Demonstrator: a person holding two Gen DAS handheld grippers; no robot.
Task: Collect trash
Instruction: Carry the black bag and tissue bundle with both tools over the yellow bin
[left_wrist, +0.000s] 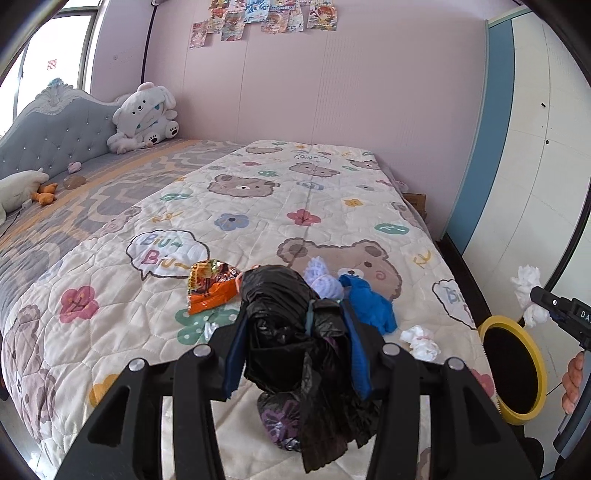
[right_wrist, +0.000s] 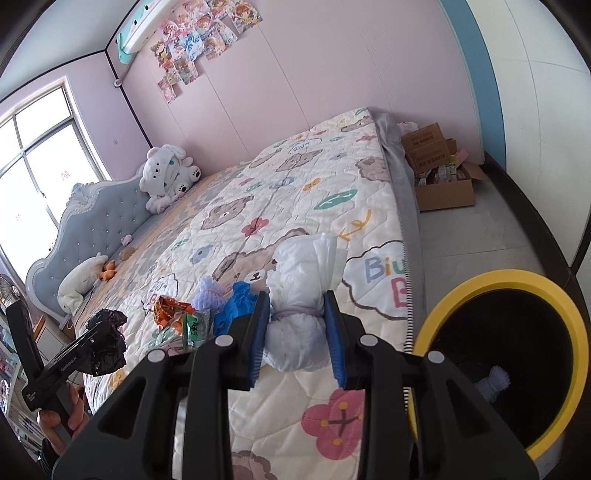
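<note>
My left gripper (left_wrist: 295, 354) is shut on a crumpled black plastic bag (left_wrist: 277, 295), held above the bear-print quilt (left_wrist: 295, 206). My right gripper (right_wrist: 297, 321) is shut on a white tied wad (right_wrist: 295, 343), its blue pads pressing both sides. A yellow-rimmed bin (right_wrist: 491, 277) stands beside the bed to its right, with a lavender foam net (right_wrist: 493, 382) inside. On the quilt lie an orange wrapper (left_wrist: 210, 286), another lavender net (left_wrist: 323, 280), a blue crumpled piece (left_wrist: 369, 302) and a white tissue wad (left_wrist: 421, 341). A green wrapper (right_wrist: 195, 325) lies by the orange one.
Plush toys (left_wrist: 144, 114) sit against the grey headboard at the far end of the bed. Open cardboard boxes (right_wrist: 443, 173) stand on the floor past the bed's foot. White wardrobe doors (left_wrist: 535, 147) line the right side. A hand (left_wrist: 572, 380) holds the right gripper's handle.
</note>
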